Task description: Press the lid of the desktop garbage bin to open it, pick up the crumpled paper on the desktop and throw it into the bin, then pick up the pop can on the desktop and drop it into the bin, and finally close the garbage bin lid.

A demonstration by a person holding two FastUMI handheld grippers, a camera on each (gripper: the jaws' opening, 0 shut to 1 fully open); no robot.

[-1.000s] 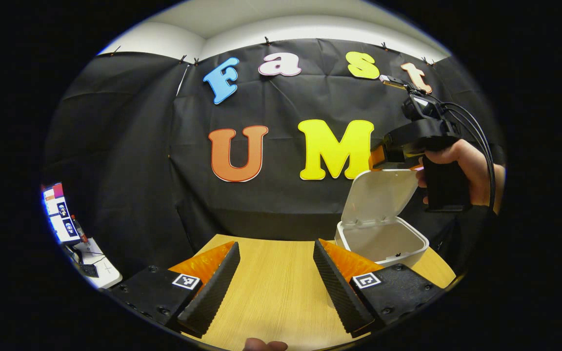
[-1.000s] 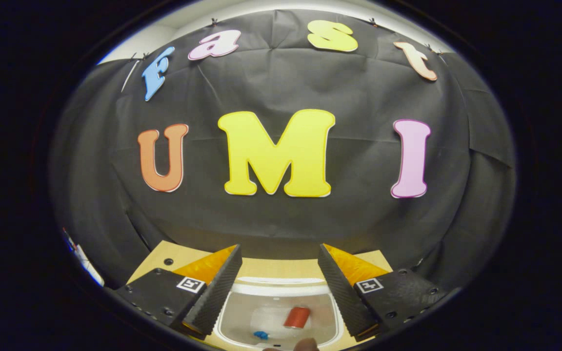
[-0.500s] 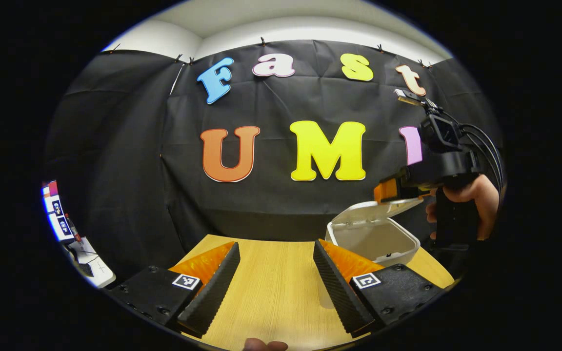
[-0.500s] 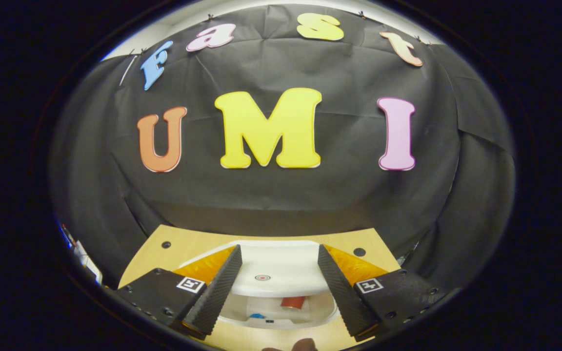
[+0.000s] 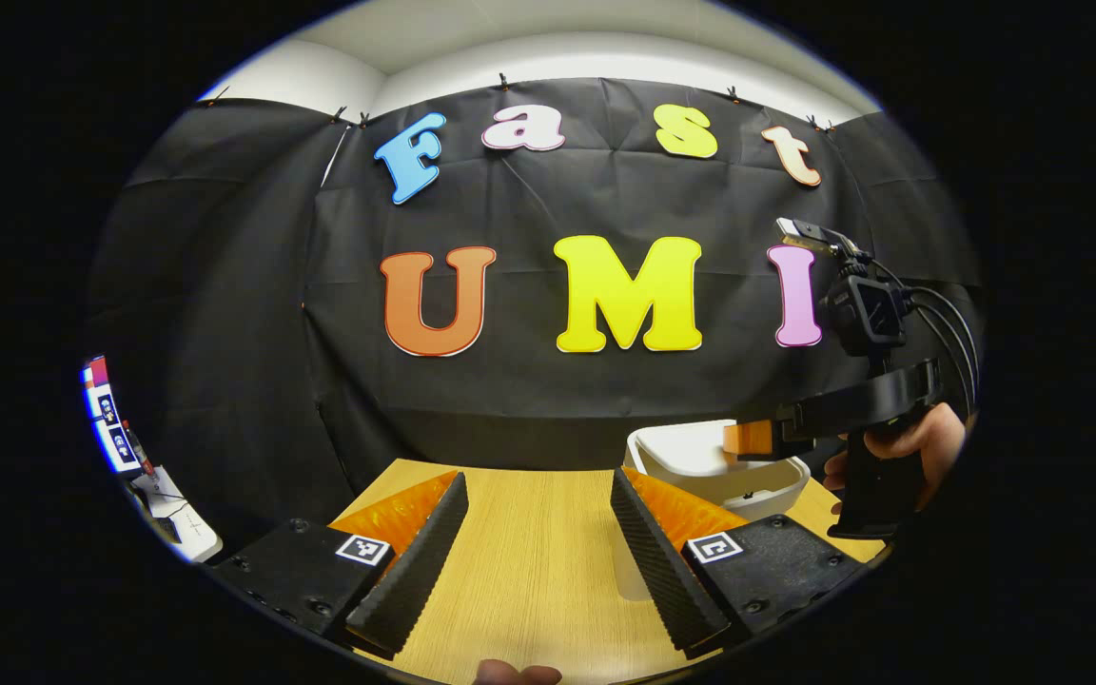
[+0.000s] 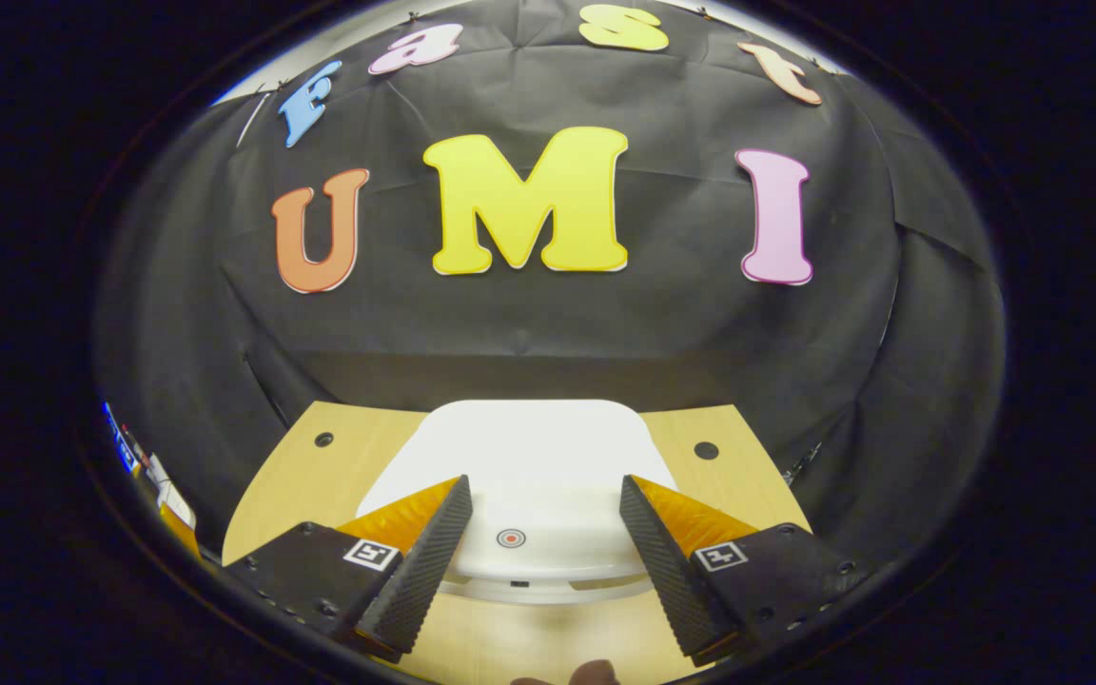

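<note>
The black cloth wall is standing close behind the wooden worktop (image 6: 339,457), where the white bin (image 5: 776,495) is sitting with its lid (image 6: 529,466) lying flat over the rim. I am holding my right tongs (image 6: 538,552) wide open and empty over the lid's front edge, and I judge a straight downward press near the round mark (image 6: 510,538) would latch it without tipping the bin. My left tongs (image 5: 538,552) are hanging open and empty over bare wood, leaving free room beside the bin, while the worktop's far edge is running just behind it.
</note>
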